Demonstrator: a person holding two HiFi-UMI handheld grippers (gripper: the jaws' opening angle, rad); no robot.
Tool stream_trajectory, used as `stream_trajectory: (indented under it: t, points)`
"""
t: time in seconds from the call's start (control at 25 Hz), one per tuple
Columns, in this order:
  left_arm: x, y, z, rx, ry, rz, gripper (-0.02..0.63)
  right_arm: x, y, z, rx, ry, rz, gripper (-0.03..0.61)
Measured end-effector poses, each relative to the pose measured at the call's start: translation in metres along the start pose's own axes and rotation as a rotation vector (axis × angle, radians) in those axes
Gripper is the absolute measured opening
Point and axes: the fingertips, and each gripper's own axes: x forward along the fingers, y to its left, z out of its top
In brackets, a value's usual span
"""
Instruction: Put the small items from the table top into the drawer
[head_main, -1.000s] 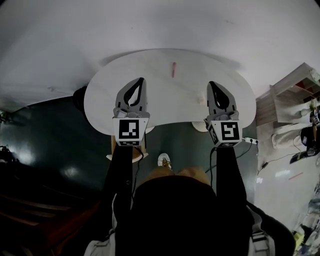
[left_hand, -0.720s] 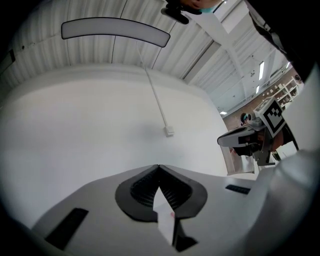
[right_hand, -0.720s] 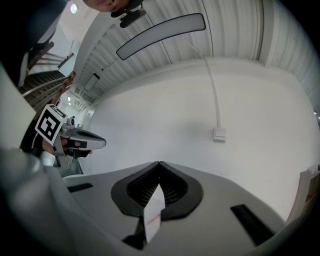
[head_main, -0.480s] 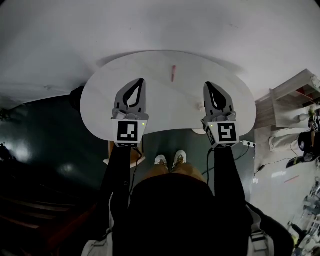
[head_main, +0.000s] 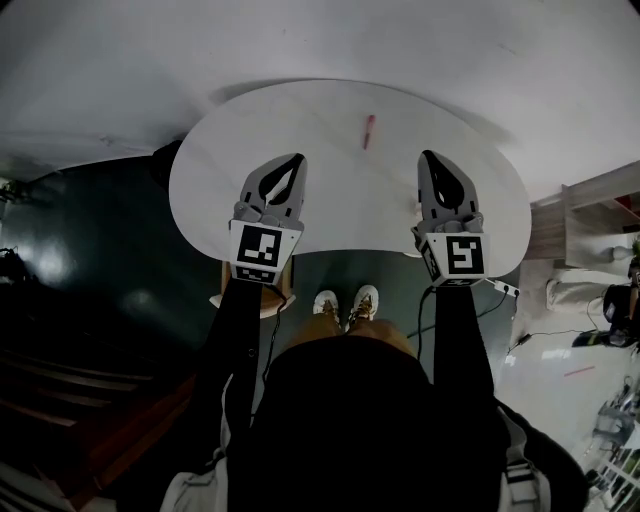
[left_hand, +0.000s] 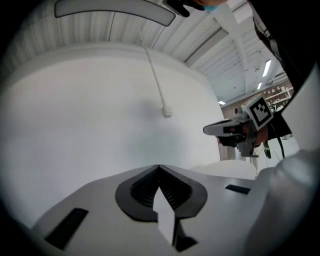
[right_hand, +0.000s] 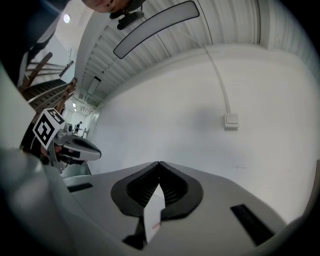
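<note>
- The person's dark sleeves (head_main: 230, 340) reach forward over their pale shoes (head_main: 326, 303), which stand on the dark floor at the table's near edge.
- The left grey two-jaw gripper (head_main: 297, 160) is over the left part of the table. Its own view shows the jaws pressed together at the tips, with nothing between them.
- The right grey two-jaw gripper (head_main: 432, 158) is over the right part of the table, well apart from the left one. Its jaws also meet at the tips and hold nothing.
- A tan wooden piece (head_main: 250, 297) shows under the table's near edge, below the left gripper. I cannot tell whether it is the drawer.
- The white rounded table top (head_main: 215, 175) spreads under both grippers.
- A small slim pink item (head_main: 369, 131) lies on the table's far part, beyond and between the two grippers and touching neither.
- Behind the table is a plain white wall (right_hand: 165, 115) with a white switch box (right_hand: 231, 120) and a thin cable running up from it.
</note>
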Motion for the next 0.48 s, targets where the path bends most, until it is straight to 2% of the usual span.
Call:
stream_trajectory:
  t: [0.16,0.24,0.4,0.48]
  points:
    - [0.002,0.001,-0.058,0.037,0.181,-0.057,0.021,0.003,0.007,-0.007,0.002,0.017,0.027,0.026]
    - [0.002,0.001,-0.09,0.021,0.274,-0.101,0.112,0.003,0.006,-0.014,-0.01,0.03,0.032,0.027]
    - [0.002,0.0,-0.155,-0.005,0.469,-0.181,0.211,0.002,0.003,-0.028,-0.023,0.054,0.039,0.026]
    - [0.0,-0.004,-0.188,-0.019,0.568,-0.218,0.24,0.001,0.002,-0.032,-0.02,0.065,0.039,0.026]
